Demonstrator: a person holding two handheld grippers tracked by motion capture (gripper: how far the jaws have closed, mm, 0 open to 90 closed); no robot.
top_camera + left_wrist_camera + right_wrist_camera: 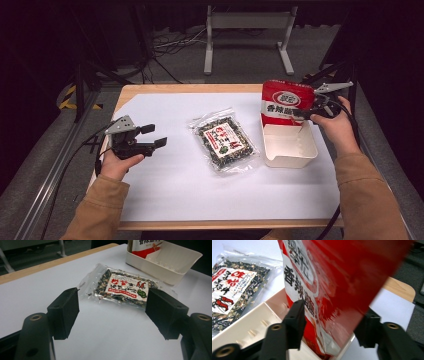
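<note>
A red and white snack bag (286, 101) stands upright in the far end of a white tray (292, 150). My right gripper (304, 114) is at the bag's right edge. In the right gripper view its jaws stand wide apart, with the blurred bag (332, 285) between them, and the pads do not seem to press on it. A clear packet of dark snack mix with a red and white label (224, 141) lies flat at the table's middle. My left gripper (156, 135) hovers left of it, open with nothing between its jaws, facing the packet (125, 288).
White paper (200, 190) covers the wooden table top, and wood shows along the far edge. The tray (165, 265) is beyond the packet in the left gripper view. Dark floor, cables and a grey stand (247, 30) are behind the table.
</note>
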